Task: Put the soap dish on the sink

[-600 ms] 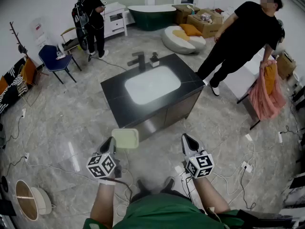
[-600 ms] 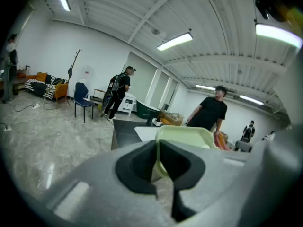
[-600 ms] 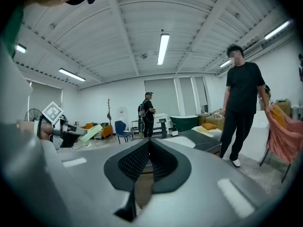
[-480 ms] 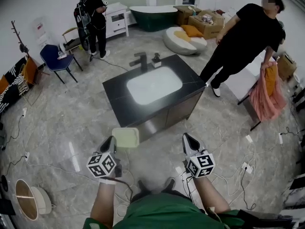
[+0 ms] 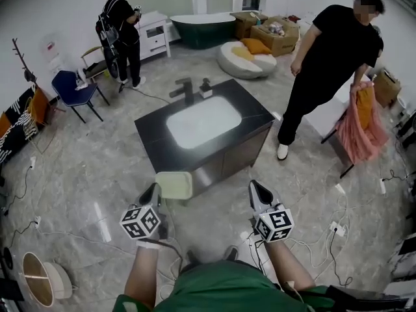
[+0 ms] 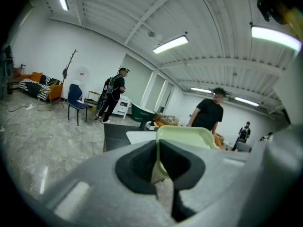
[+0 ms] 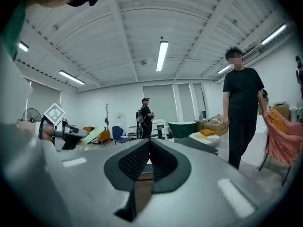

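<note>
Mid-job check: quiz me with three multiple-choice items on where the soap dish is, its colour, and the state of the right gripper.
1. Where is the soap dish?
A. On the sink top
B. In the left gripper, in the air short of the sink
C. On the floor

2. What colour is the soap dish?
A. Pale green
B. Red
C. Black

3. How is the right gripper?
A. Shut on the soap dish
B. Wide open
C. Shut, with nothing between its jaws

Answers:
1 B: the left gripper is shut on an edge of the soap dish, which hangs over the floor in front of the sink.
2 A: both the head view and the left gripper view show it pale green.
3 C: the right gripper view shows the right gripper with its jaws together and nothing in them.
</note>
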The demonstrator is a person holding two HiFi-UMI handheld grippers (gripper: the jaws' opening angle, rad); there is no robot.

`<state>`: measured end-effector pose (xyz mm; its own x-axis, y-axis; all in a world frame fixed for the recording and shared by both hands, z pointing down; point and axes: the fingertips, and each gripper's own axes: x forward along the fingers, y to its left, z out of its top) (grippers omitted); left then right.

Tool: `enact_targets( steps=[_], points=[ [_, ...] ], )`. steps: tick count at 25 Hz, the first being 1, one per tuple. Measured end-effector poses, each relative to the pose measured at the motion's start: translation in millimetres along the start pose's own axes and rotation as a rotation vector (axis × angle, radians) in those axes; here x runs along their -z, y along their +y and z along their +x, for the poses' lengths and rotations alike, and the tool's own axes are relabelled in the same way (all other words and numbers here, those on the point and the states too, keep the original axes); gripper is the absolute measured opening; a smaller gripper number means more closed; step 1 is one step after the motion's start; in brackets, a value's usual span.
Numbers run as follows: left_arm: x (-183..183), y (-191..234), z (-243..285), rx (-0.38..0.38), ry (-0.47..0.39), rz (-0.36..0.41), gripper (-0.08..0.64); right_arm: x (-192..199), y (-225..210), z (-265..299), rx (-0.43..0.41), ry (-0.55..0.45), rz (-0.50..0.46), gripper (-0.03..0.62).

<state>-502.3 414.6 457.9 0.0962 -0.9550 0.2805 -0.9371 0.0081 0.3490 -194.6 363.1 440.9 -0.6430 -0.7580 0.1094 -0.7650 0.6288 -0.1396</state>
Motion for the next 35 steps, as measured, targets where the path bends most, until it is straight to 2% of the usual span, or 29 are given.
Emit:
enact_targets(
  steps=[10,18,27,35],
  points=[
    [0,-101,56,0.058,-0.015,0.020,0.017,-23,-107,-44,0.053,-0.049,0.031,-0.002],
    [-2,-146,122,0.100,0.025,0.063,0.017,-21,-178,-54,0.137,-0.050,0.066,-0.002],
    [-4,-166,239,0.168,0.076,0.042,0.017,-23,-262,-16,0.249,-0.026,0.062,-0.002],
    [-26,-158,365,0.225,0.109,0.016,0.017,-45,-336,73,0.338,-0.016,0.027,-0.002]
  ],
)
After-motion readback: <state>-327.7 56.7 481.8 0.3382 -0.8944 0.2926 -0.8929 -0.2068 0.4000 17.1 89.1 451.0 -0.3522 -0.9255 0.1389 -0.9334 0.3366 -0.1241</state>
